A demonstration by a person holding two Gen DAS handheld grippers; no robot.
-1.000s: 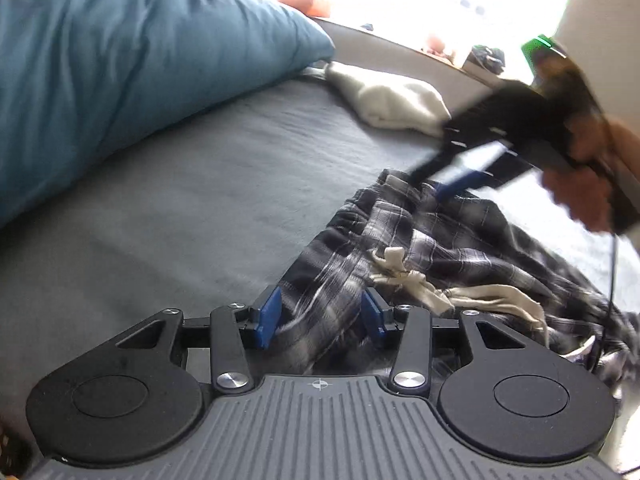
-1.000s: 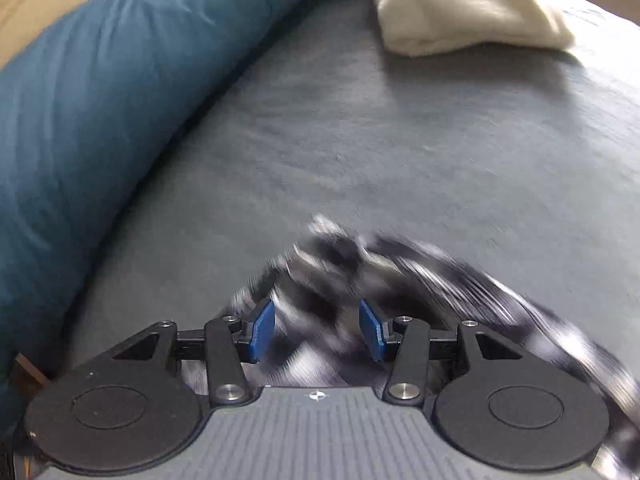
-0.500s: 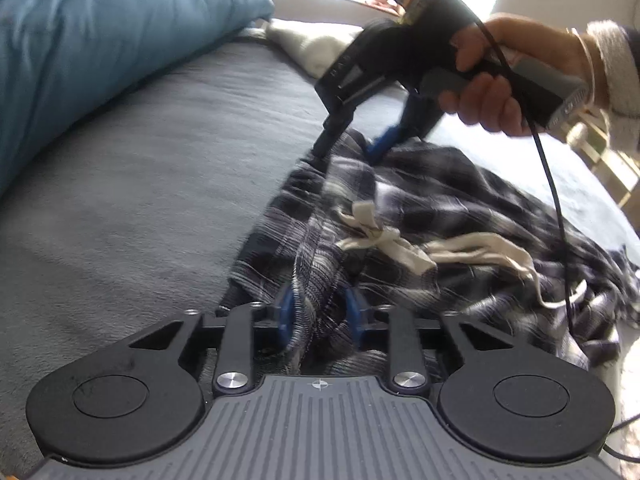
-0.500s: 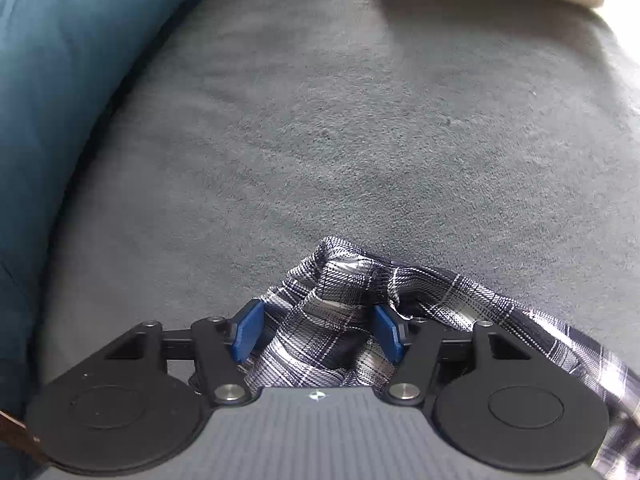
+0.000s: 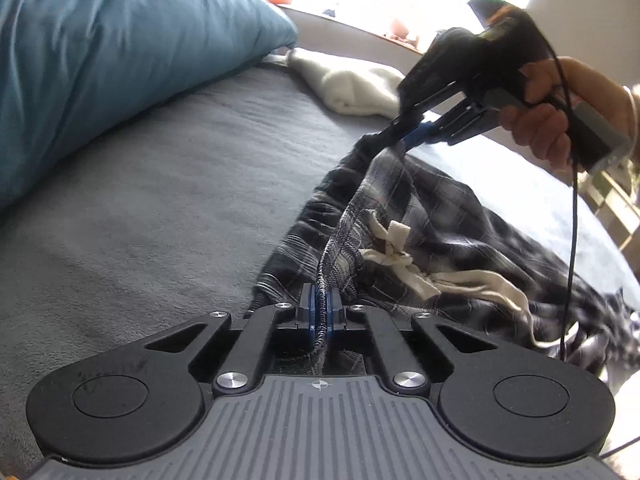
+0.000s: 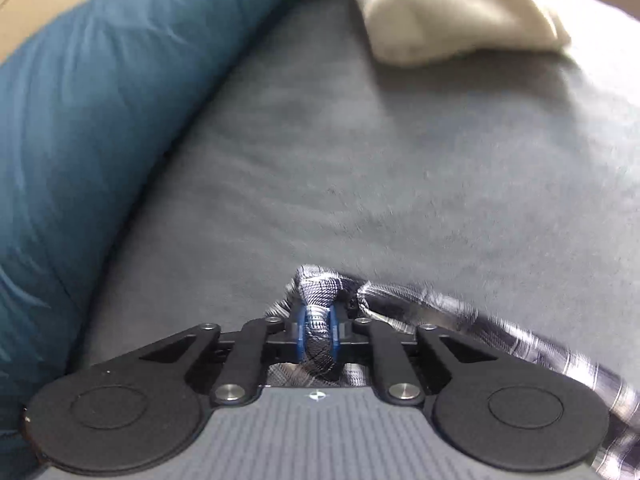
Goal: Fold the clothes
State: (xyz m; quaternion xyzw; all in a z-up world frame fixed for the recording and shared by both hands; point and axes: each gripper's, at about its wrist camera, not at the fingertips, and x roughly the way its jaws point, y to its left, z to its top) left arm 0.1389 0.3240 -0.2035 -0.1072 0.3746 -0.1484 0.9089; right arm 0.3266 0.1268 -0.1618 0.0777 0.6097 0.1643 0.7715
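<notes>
Dark plaid drawstring pants (image 5: 448, 216) lie crumpled on a grey bed cover (image 5: 160, 184), their cream drawstring (image 5: 404, 256) tied in a knot. My left gripper (image 5: 321, 312) is shut on the near edge of the waistband. In the left wrist view the right gripper (image 5: 404, 138), held by a hand (image 5: 540, 120), pinches the far edge of the waistband and lifts it off the bed. The right wrist view shows my right gripper (image 6: 318, 336) shut on a bunched fold of the plaid pants (image 6: 460, 304), above the grey bed cover (image 6: 360, 160).
A large blue pillow (image 5: 100, 60) fills the left side; it is the blue pillow (image 6: 80, 120) at the left of the right wrist view. A folded cream garment (image 5: 352, 84) lies at the far end of the bed, the same cream garment (image 6: 452, 8) ahead of the right gripper. A black cable (image 5: 570, 240) hangs from the right gripper.
Both grippers went from open around the waistband to shut on it. The right gripper has risen, pulling the far edge of the pants up off the bed.
</notes>
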